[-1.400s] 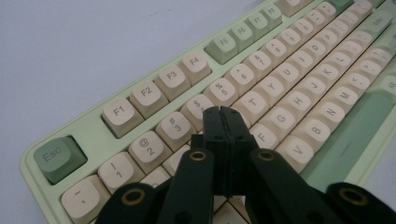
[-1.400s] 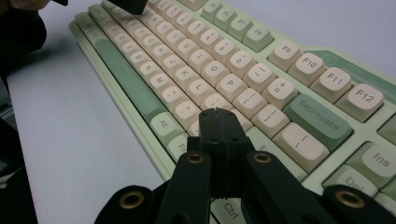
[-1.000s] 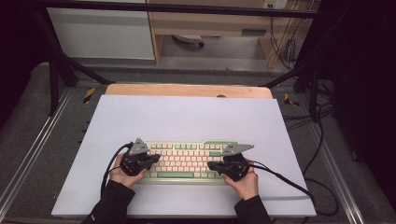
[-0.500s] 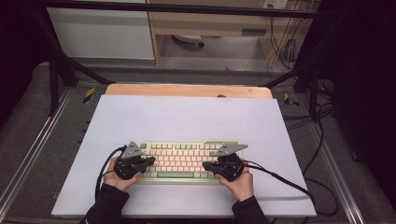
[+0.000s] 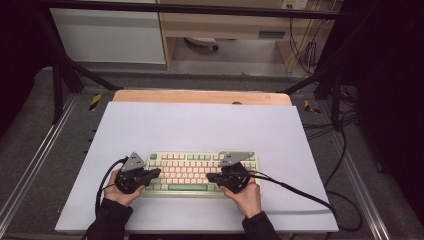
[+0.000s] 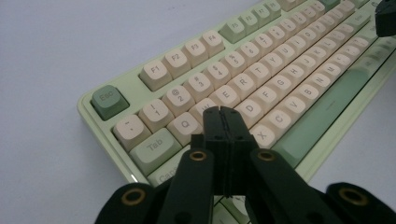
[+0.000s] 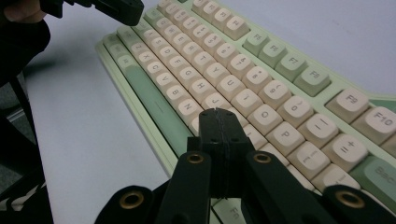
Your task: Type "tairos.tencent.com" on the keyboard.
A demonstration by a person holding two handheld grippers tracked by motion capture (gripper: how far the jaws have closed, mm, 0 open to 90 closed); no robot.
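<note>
A pale green keyboard (image 5: 200,170) with cream and green keys lies near the front of the white table top. My left gripper (image 5: 156,172) hovers over the keyboard's left end, and in the left gripper view its jaws (image 6: 222,112) are pressed together above the keys around A and S. My right gripper (image 5: 210,177) sits over the right half; its shut tip (image 7: 218,113) hangs above the keys near K and L. Neither holds anything. The keyboard (image 6: 280,79) runs diagonally in both gripper views (image 7: 196,60).
The white table top (image 5: 200,125) has a wooden strip (image 5: 200,96) along its far edge. Black cables (image 5: 300,192) trail from both grippers across the table's front. Metal frame rails and a dark floor surround the table.
Both hands and grippers have drawn slightly toward the front of the table, with the tips now lower over the keyboard's key rows.
</note>
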